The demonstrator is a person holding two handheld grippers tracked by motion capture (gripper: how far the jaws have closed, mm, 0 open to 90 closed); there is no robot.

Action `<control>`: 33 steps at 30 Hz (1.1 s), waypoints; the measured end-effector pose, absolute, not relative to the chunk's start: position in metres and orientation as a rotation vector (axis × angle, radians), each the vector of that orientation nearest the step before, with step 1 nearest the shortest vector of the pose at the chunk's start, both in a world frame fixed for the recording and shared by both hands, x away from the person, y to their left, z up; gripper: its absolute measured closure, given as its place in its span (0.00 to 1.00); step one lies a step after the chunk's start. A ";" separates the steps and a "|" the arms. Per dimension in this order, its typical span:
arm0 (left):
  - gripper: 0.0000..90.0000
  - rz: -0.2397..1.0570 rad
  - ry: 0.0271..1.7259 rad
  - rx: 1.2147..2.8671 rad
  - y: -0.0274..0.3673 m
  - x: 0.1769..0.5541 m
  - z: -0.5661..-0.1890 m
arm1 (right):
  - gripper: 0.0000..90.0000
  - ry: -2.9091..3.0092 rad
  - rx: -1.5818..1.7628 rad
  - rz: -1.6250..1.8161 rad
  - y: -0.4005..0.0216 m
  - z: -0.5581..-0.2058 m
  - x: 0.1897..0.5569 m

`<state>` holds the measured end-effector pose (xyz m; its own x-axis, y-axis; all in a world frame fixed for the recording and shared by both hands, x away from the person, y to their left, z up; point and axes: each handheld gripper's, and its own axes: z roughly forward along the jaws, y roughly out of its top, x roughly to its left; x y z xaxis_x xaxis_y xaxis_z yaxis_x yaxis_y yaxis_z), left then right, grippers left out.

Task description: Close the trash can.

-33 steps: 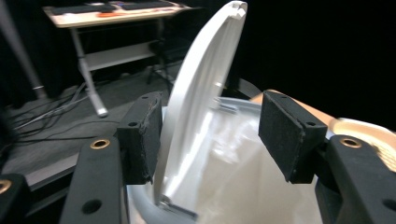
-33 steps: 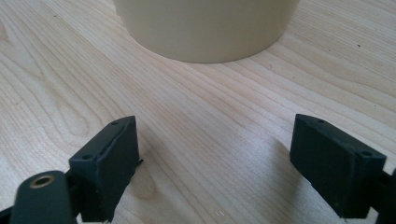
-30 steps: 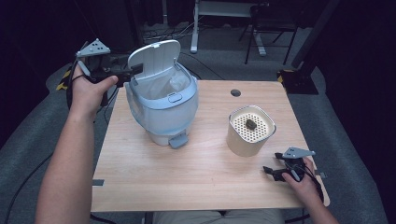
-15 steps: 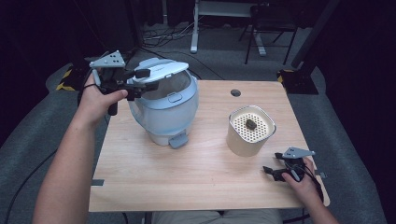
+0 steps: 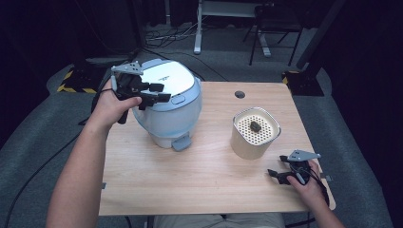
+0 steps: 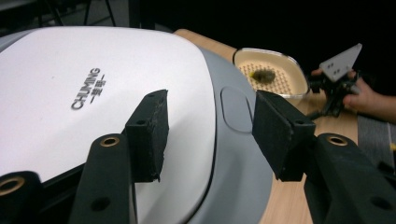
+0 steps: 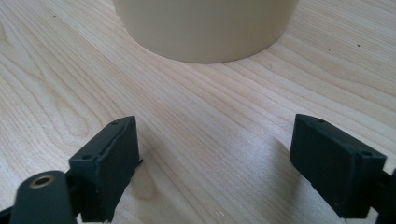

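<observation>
From the high view there is one desk (image 5: 190,190), one pale blue rice cooker (image 5: 166,111) with its lid down, and one cream container (image 5: 255,133) with a perforated top and a small dark lump on it. Two hand-held grippers are in sight. The left hand-held gripper (image 5: 159,92) lies over the back left part of the cooker's lid; its jaws stand apart, have just been closing a little, and grip nothing. The right hand-held gripper (image 5: 275,174) rests on the desk near its front right corner, just in front of the container. How wide it stands is hard to tell from here. Both forearms are cut off at the bottom edge.

In the left gripper view the two black jaws sit partly open just above the white lid (image 6: 93,93), with nothing between them. The cooker's body is cut off. Farther off are the container (image 6: 271,74) and the other hand (image 6: 369,100), partly blurred.

In the right gripper view the two jaws stand wide apart and empty over bare wood (image 7: 210,140). The container's lower wall (image 7: 205,28) is ahead, its top cut off.
</observation>
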<state>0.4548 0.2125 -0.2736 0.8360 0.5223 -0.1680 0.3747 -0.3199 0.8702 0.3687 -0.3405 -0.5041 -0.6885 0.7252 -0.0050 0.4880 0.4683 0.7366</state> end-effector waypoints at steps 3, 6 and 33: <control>0.54 0.163 0.683 1.922 0.209 0.458 -0.276 | 0.18 2.403 1.029 1.053 -0.341 -0.504 0.369; 0.59 0.140 0.679 1.904 0.206 0.460 -0.278 | 0.18 2.403 1.029 1.053 -0.341 -0.504 0.369; 0.51 0.303 0.622 1.933 0.192 0.448 -0.270 | 0.18 2.400 1.034 1.050 -0.340 -0.504 0.368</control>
